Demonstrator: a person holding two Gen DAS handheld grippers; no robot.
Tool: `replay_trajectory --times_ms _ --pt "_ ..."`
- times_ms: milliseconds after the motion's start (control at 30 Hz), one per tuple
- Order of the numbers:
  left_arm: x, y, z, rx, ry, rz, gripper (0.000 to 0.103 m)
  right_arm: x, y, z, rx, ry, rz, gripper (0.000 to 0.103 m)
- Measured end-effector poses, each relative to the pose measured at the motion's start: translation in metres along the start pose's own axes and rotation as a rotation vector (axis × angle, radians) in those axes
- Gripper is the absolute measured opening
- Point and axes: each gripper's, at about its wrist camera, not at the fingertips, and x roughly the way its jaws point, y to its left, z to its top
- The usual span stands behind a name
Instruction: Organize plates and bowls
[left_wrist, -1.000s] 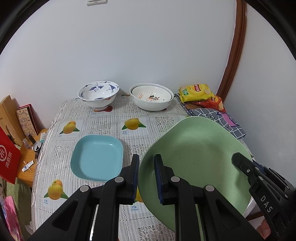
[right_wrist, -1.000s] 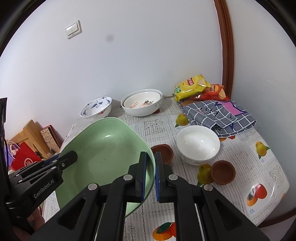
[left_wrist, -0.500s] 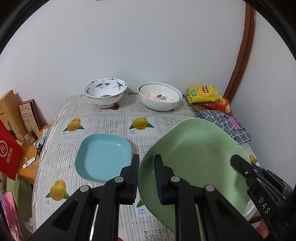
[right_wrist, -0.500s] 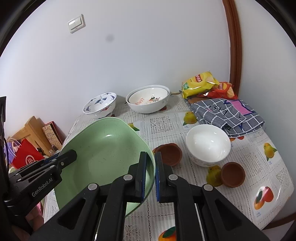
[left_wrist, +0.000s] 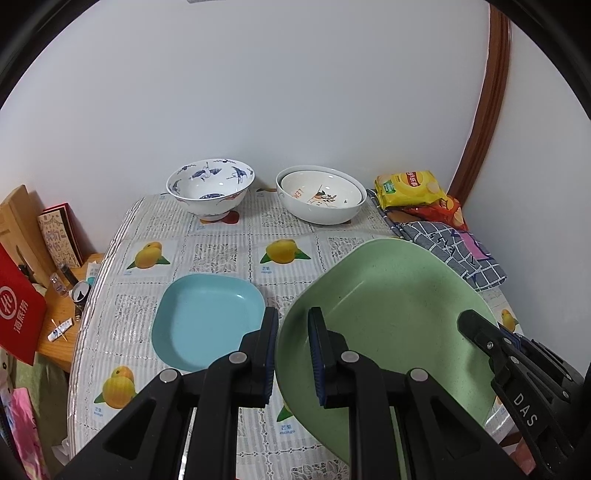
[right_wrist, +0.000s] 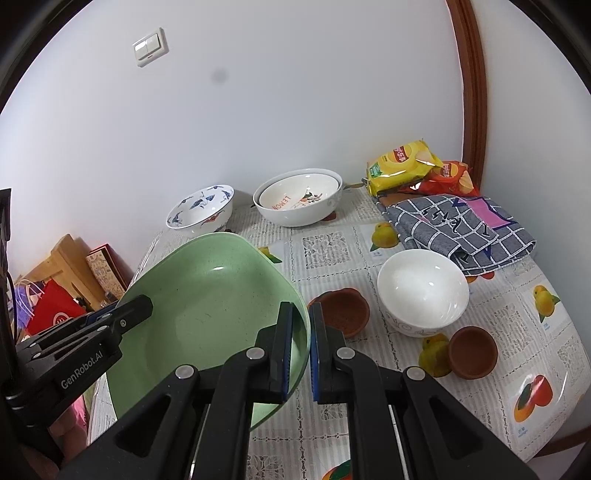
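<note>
Two pairs of tongs carry a green plate (left_wrist: 391, 314) tilted above the table (left_wrist: 221, 251): the left tongs (left_wrist: 293, 350) are clamped on its left rim, one pad inside the dish and one outside, and the right tongs (right_wrist: 301, 350) grip the opposite rim the same way. The plate's near edge is cut off behind the tong arms in both views, and the plate hides much of the table beneath it. A blue plate (left_wrist: 207, 321) lies flat near the table's left edge, its near right corner covered by the left tongs. Along the far edge by the wall stand a blue-patterned bowl (left_wrist: 210, 188) and two nested bowls (left_wrist: 321, 194), the inner one printed with lettering only partly legible. At the far right corner lie snack bags (right_wrist: 406, 166) and a checked cloth (right_wrist: 461, 225). In the right wrist view a white bowl (right_wrist: 423, 291) sits toward the right edge, with one brown cup (right_wrist: 345, 312) partly hidden behind the right tongs and another (right_wrist: 472, 352) nearer the front. Clutter beyond the left edge, including a red bag (left_wrist: 16, 314), is too distorted to read.
</note>
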Motion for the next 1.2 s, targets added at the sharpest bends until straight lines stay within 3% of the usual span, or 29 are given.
replay_trajectory --times_ms 733,1200 --pt "0.013 0.021 0.007 -0.027 0.008 0.0 0.016 0.02 0.017 0.01 -0.021 -0.002 0.013 0.009" --pt "0.023 0.014 0.012 -0.02 0.013 -0.027 0.016 0.025 0.008 0.012 -0.014 0.0 -0.005 0.009"
